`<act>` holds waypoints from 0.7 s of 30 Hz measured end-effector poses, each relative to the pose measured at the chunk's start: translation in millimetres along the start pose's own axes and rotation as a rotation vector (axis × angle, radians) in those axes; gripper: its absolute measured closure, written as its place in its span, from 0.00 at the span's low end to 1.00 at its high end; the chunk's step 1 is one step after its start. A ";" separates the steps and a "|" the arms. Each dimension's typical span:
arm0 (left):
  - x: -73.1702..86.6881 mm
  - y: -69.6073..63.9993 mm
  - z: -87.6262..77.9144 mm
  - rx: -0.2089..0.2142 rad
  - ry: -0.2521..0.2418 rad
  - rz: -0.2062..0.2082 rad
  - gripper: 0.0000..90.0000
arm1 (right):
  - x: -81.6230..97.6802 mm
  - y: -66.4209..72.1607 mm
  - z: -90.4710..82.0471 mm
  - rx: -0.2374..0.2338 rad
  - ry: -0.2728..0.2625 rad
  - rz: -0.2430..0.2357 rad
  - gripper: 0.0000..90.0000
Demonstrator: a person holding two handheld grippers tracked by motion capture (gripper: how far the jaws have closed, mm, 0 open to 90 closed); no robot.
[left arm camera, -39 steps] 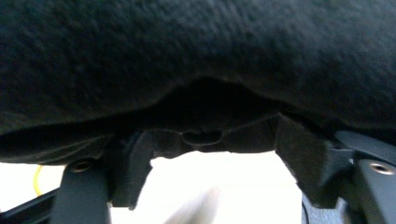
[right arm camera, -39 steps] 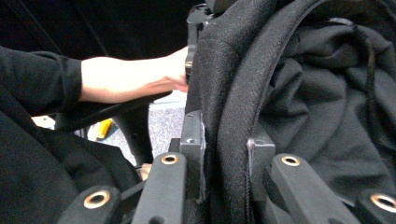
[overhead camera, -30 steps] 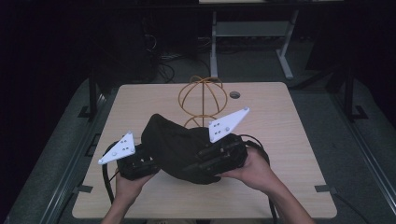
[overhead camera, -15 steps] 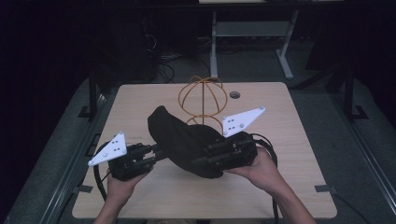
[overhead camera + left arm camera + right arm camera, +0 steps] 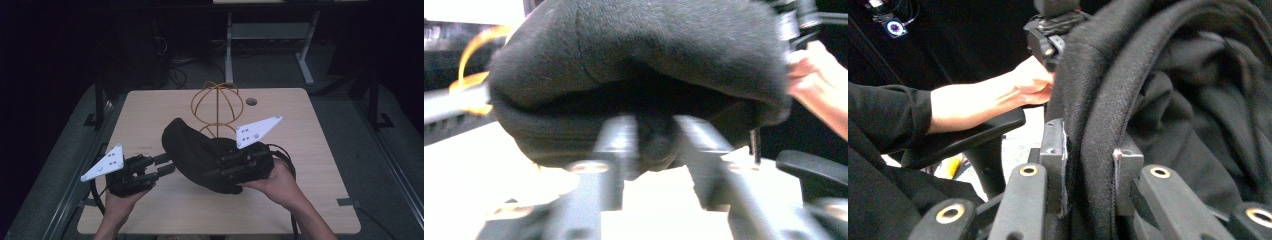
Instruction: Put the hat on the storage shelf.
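Black cap [image 5: 197, 152] hangs over the table [image 5: 310, 150], long axis running 10 to 4 o'clock. Right gripper [image 5: 212, 167] fingers clamp its brim; left gripper [image 5: 167, 165] fingers, just opening, straddle the 9 o'clock edge without pressing.

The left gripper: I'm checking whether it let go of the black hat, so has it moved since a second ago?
Yes. The left gripper has drawn back leftward from the wire stand; its jaws have just been opening, at the black hat brim.
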State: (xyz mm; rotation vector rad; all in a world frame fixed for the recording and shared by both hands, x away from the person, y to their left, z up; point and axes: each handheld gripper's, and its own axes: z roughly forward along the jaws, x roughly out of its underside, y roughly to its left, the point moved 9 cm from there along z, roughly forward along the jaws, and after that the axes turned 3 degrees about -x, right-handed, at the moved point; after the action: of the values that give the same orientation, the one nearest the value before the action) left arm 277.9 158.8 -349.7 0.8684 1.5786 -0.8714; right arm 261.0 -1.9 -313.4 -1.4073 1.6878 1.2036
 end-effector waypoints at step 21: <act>4.6 29.1 0.7 -0.087 0.043 -0.130 0.27 | 6.0 13.5 1.0 -0.091 0.020 -0.034 0.82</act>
State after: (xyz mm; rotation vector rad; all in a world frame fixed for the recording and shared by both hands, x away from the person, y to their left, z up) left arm 303.1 172.0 -357.0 0.7333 1.7127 -0.8730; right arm 246.4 -3.2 -315.7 -1.5012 1.6344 1.2659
